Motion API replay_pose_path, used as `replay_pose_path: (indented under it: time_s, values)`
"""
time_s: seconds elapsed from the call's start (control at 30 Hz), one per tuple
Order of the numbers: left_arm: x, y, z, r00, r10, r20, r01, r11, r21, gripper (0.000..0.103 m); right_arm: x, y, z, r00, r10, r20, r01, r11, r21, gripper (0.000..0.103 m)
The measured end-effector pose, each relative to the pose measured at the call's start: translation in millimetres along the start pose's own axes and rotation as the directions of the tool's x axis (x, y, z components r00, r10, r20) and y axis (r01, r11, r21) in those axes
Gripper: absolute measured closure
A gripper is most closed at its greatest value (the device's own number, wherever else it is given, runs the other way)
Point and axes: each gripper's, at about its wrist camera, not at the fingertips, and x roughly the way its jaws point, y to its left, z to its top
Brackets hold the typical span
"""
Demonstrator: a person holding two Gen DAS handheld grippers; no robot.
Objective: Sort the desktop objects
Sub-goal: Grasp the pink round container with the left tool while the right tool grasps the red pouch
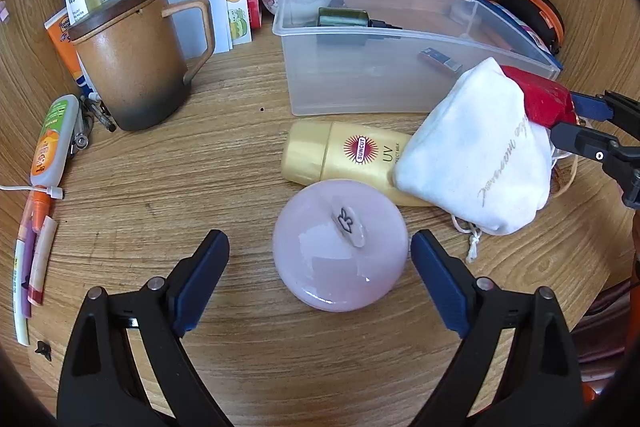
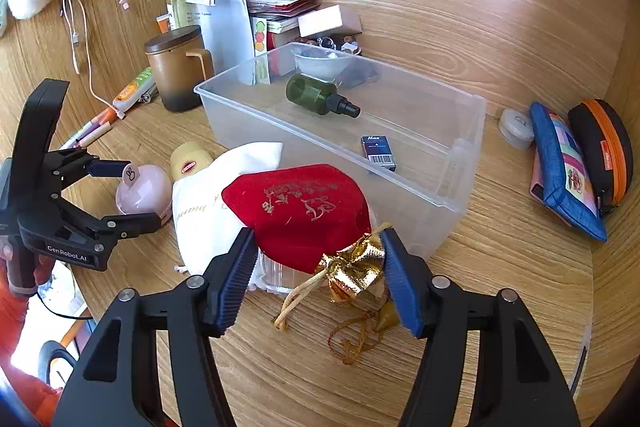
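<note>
Right gripper (image 2: 318, 277) closing around red velvet pouch (image 2: 298, 207), not squeezing yet; left gripper (image 1: 320, 283) open. Might grab only the gold bow (image 2: 354, 269) and slip.

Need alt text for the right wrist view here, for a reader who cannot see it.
The right gripper straddles the gold-tied neck of a red velvet pouch lying on a white pouch beside a clear plastic bin. The bin holds a green spray bottle and a small blue box. At left, the left gripper brackets a pink round case.
</note>
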Motion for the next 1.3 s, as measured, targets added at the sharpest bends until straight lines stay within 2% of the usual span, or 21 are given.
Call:
replay_pose_path:
  time_s: [0.1, 0.2, 0.33, 0.47, 0.57, 0.73, 0.87, 1.3]
  values:
    - [0.9, -1.7, 0.3, 1.0, 0.003, -0.001, -0.003, 1.0, 0.004, 0.023, -0.8, 2.4, -1.2, 1.0, 0.002, 0.008, -0.002, 1.0, -0.008, 0.053]
    - [3.3, -3.2, 0.0, 1.0, -0.004, -0.005, 0.004, 1.0, 0.003, 0.028, -2.4, 3.8, -1.6, 1.0, 0.01, 0.017, -0.01, 1.0, -0.009, 0.06]
    - [5.0, -7.2, -0.7, 1.0, -0.007, -0.006, 0.007, 1.0, 0.011, 0.04, -5.0, 4.9, -2.1, 0.999, 0.02, 0.026, -0.02, 1.0, -0.007, 0.067]
    - [4.5, -8.1, -2.0, 1.0, 0.008, 0.006, -0.008, 1.0, 0.007, 0.04, -9.8, 5.5, 0.8, 0.999, 0.007, 0.043, -0.007, 1.0, 0.004, 0.074]
    - [2.7, -8.5, -4.1, 1.0, 0.023, 0.014, -0.023, 1.0, 0.011, 0.041, -17.6, 3.7, 2.9, 0.998, 0.005, 0.064, -0.006, 1.0, 0.01, 0.075]
    - [-7.6, -5.6, -3.1, 0.999, 0.028, 0.04, -0.028, 1.0, 0.0, 0.041, -32.6, -0.3, 6.3, 0.995, -0.001, 0.096, -0.001, 1.0, 0.018, 0.076]
    - [-26.2, -3.4, 2.9, 0.996, 0.031, 0.089, -0.031, 1.0, -0.003, 0.041, -37.5, -5.6, 8.4, 0.995, -0.002, 0.1, -0.001, 0.999, 0.032, 0.076]
    - [-62.4, -4.2, 36.3, 0.978, 0.052, 0.202, -0.057, 0.998, 0.018, 0.04, -57.6, -17.0, 21.0, 0.989, -0.043, 0.139, 0.039, 0.999, 0.029, 0.076]
